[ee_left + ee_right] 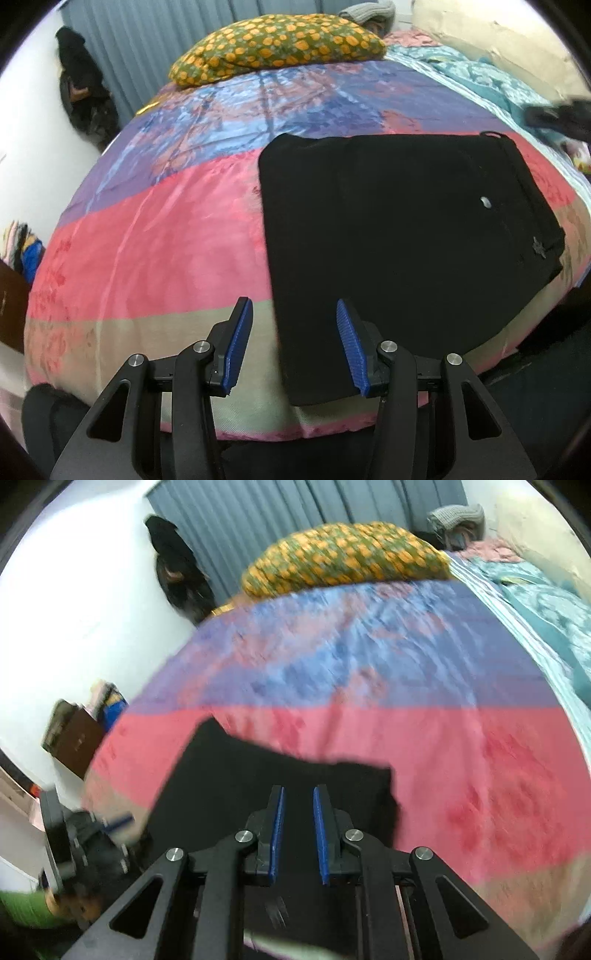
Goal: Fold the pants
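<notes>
the black pants (399, 240) lie on the bedspread (155, 258) as a compact folded rectangle, waistband to the right. left gripper (295, 347) hovers at the near left edge, jaws about half open, gripping nothing. right gripper (299, 830) sits over the cloth, blurred, jaws narrowed to a slim gap, nothing visibly pinched. looks like a fold just laid; next call is one more fold or a smoothing pass.
</notes>
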